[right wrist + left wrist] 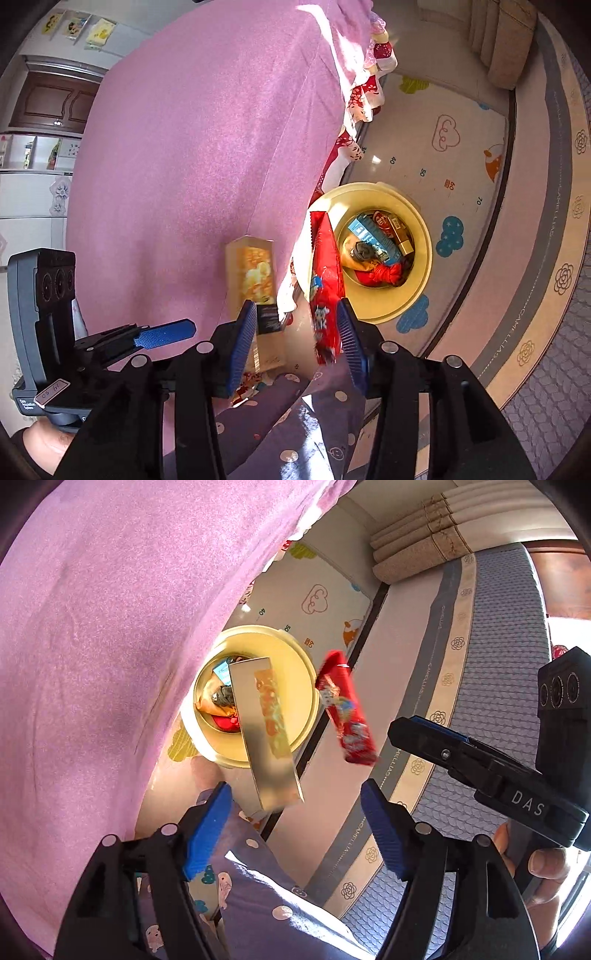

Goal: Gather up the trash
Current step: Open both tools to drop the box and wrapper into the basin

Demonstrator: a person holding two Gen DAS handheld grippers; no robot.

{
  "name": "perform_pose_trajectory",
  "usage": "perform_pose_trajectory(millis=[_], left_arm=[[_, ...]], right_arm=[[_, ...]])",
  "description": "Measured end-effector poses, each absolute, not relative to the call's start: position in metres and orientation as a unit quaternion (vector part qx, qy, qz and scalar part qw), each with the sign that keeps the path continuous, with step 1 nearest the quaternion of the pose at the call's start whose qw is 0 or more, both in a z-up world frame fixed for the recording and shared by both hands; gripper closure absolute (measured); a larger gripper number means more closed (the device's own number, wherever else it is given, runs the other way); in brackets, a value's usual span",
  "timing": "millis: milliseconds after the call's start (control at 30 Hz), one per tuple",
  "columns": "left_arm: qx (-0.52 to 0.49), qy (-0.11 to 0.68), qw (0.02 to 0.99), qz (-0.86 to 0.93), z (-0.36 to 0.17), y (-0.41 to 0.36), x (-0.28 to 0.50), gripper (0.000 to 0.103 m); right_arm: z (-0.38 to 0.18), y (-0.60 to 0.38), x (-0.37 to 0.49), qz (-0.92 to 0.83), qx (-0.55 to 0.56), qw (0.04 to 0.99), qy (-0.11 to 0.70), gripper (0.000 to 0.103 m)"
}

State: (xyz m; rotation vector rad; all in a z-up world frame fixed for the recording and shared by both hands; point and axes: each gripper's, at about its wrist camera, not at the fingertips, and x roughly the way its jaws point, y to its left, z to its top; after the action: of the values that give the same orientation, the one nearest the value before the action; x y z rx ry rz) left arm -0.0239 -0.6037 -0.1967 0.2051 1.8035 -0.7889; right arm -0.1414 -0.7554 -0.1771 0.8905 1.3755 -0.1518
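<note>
A yellow round bin (299,701) (421,266) stands on the floor mat and holds several wrappers and boxes. My left gripper (295,834) is open; a flat beige box (266,731) hangs in the air just beyond its fingertips, over the bin, apart from both pads. My right gripper (299,347) is open; a red snack wrapper (325,288) (347,709) is in the air between and beyond its fingertips, by the bin's left rim, motion-blurred. The beige box also shows in the right wrist view (255,280). Each gripper shows in the other's view.
A pink cloth-covered bed (103,646) (199,140) fills the left side. A cartoon play mat (454,155) covers the floor. A mattress edge with flower trim (458,686) runs along the right. My spotted purple clothing (258,886) lies below the grippers.
</note>
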Motion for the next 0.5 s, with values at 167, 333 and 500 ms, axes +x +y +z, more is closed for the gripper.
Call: perform_pose_trajectory(millis=[167,333,500], left_arm=[[0.090,0.766,0.549,-0.323,-0.200,-0.607,-0.023,0.031],[0.086,0.765,0.551,-0.323,-0.197,-0.600,-0.021,0.031],[0.075,0.758,0.560,-0.327,-0.187,-0.596,-0.016,0.031]], right_arm=[[-0.177,-0.754,-0.142,-0.062,0.398,0.675,0.618,0.058],[-0.174,-0.748,-0.135,-0.053,0.396,0.673,0.622,0.058],[-0.163,-0.745,-0.125,-0.044,0.393,0.680,0.618,0.058]])
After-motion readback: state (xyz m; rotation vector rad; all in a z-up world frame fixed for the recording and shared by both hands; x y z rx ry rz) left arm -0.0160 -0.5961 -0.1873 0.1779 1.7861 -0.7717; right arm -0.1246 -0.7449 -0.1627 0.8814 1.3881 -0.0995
